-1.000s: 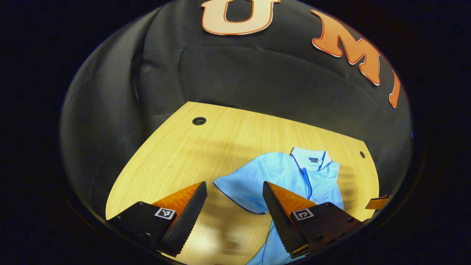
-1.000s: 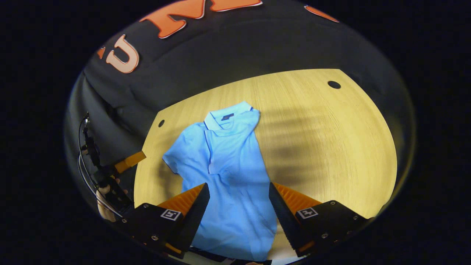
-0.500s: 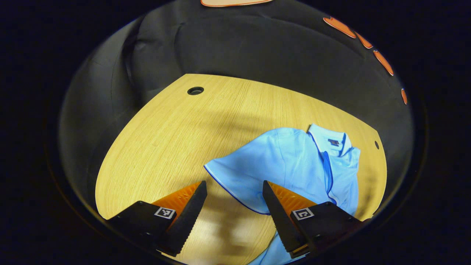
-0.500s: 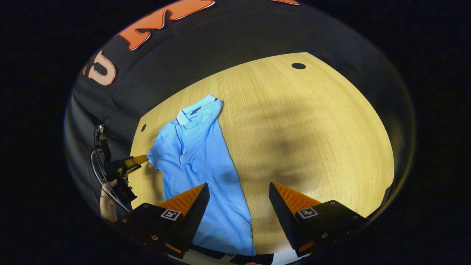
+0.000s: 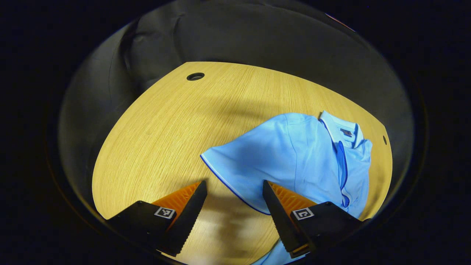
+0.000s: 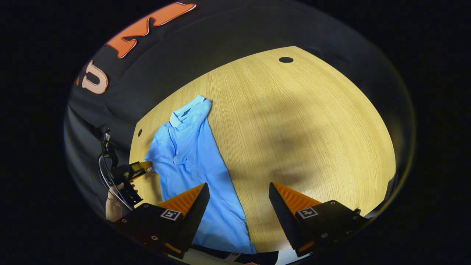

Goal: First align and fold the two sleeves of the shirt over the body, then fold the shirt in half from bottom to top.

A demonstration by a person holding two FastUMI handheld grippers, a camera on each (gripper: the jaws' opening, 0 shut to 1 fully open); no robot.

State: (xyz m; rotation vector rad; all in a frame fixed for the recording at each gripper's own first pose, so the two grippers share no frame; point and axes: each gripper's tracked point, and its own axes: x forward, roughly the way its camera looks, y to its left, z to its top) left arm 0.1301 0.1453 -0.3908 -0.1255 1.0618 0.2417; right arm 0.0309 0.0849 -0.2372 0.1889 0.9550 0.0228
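Left gripper view: left gripper (image 5: pixel 234 191) fingers apart at shirt (image 5: pixel 294 162) sleeve edge.

I'm not reading any usable text here. I'm seeing a small dark tag inside the collar of the shirt (image 5: pixel 294 154), too small to read. I'm also seeing square black-and-white coded markers on the left hand-held gripper (image 5: pixel 234 193) and the right hand-held gripper (image 6: pixel 239 193), one per finger; they're patterns, not letters or numbers.
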